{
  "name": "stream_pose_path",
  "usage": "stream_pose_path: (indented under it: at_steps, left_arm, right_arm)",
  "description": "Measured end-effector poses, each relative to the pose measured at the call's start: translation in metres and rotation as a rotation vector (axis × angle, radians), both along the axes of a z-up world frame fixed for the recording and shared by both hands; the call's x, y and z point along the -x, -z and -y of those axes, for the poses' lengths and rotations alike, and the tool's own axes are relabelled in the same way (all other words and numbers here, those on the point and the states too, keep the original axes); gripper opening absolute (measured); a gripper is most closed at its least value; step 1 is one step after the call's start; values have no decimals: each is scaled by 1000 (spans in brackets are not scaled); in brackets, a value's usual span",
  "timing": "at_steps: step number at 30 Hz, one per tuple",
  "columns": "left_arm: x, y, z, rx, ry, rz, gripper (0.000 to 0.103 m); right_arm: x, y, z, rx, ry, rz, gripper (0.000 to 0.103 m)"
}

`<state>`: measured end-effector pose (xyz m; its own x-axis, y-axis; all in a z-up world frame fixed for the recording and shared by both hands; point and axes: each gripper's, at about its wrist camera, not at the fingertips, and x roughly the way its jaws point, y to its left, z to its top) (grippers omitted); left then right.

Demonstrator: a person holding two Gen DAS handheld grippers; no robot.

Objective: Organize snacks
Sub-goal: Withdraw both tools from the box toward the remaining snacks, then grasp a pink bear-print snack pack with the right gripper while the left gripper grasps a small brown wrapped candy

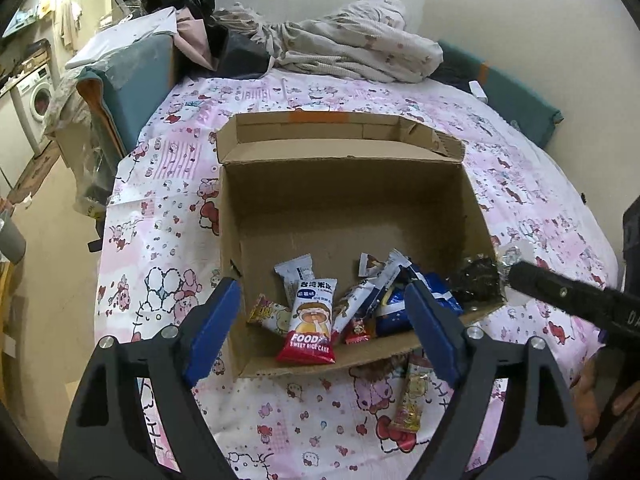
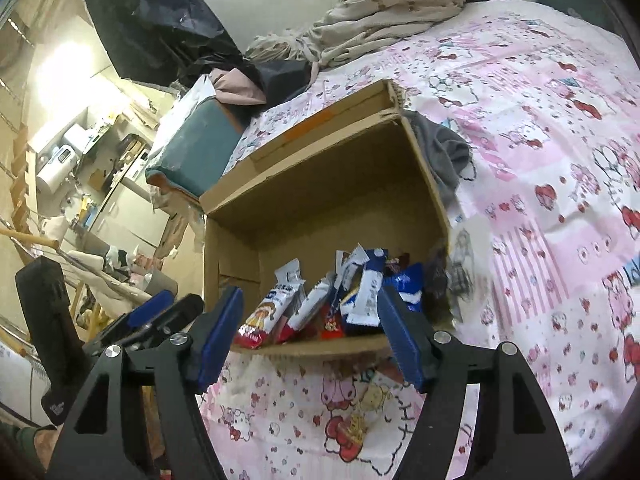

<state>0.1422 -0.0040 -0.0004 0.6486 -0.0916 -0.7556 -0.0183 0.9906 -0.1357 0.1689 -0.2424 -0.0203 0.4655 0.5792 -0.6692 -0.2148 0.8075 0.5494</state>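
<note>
Both tongs are standing spread with nothing between the pads: left gripper is hovering over the near edge of the box, right gripper is doing the same from the other side. Nearest, one loose snack packet is lying flat on the pink bedsheet, just outside the near wall of the cardboard box; this is likely the next one to go in. It is looking light, thin and crinkly, a soft film wrapper, probably slippery, contents possibly crushable, so pinching gently across the narrow width near the middle, or on a sealed end, seems best; the soft sheet is giving under it, so pads may need to press down a bit. Further in, the rice cake packet and other packets are piling against the box's near wall, the blue packet among them. Beyond, rumpled bedding is sitting at the far end.
</note>
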Motion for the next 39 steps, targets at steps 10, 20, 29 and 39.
stream_pose_path:
  at_steps: [10, 20, 29, 39]
  left_arm:
    - [26, 2, -7, 54, -39, -37, 82]
    - [47, 16, -22, 74, -137, -91, 82]
    - [51, 36, -42, 101, -234, -193, 92]
    - [47, 47, -45, 78, -251, -227, 92]
  right_arm:
    - [36, 11, 12, 12, 70, -67, 73]
    - [37, 67, 24, 140, 154, -295, 77]
    - [14, 104, -10, 310, 108, -357, 83]
    - [7, 136, -38, 434, 32, -347, 62]
